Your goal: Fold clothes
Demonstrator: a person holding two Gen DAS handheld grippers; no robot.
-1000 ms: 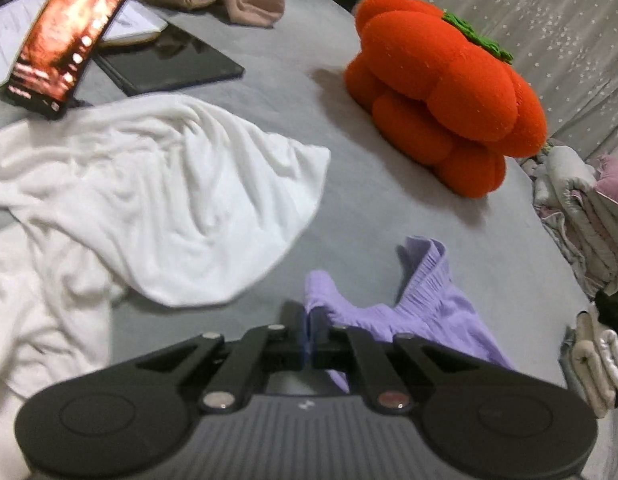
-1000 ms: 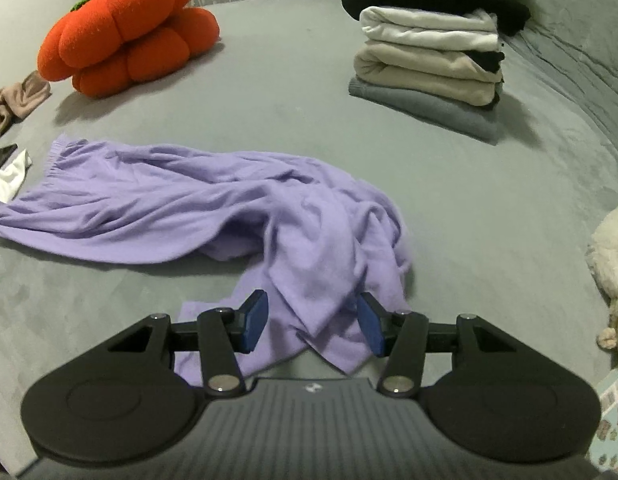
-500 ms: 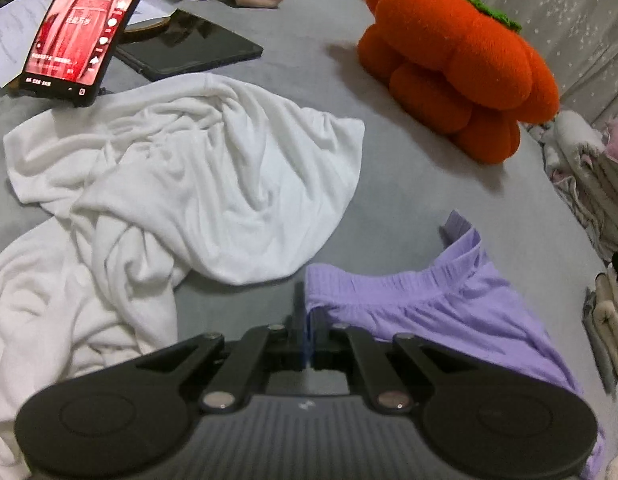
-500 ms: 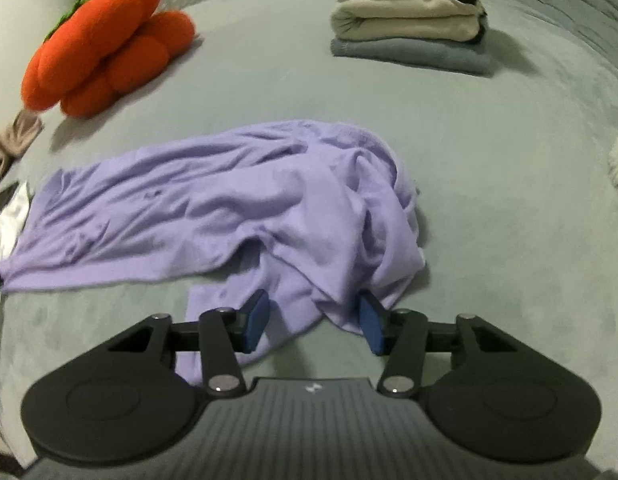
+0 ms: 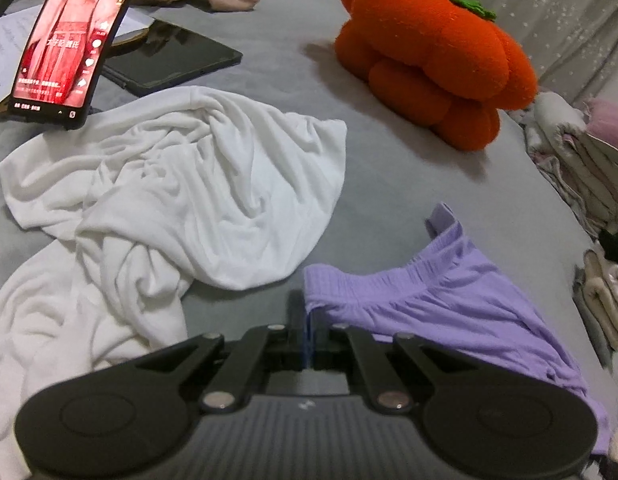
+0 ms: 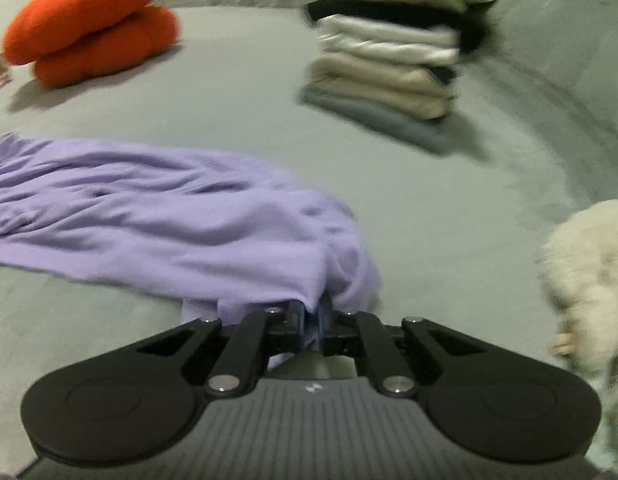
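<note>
I have the left gripper [image 5: 309,332] clenched on the ribbed waistband corner of the purple garment [image 5: 441,312], which runs off toward the lower right of the left wrist view. My right gripper [image 6: 311,320] is pinched tight on a bunched fold at the garment's other end, just above the bottom centre of its frame. I judge that holding both ends lets me stretch the cloth flat on the grey bed [image 6: 237,92] before any fold.

The crumpled white garment [image 5: 181,200] lies at centre left, beside the waistband. The folded stack [image 6: 389,60] sits at upper right, well apart from the purple cloth.

The right view is smeared, so I cannot make out which part of the garment I have caught there, and the fluffy pale thing [image 6: 589,280] at the right edge is cut off.
</note>
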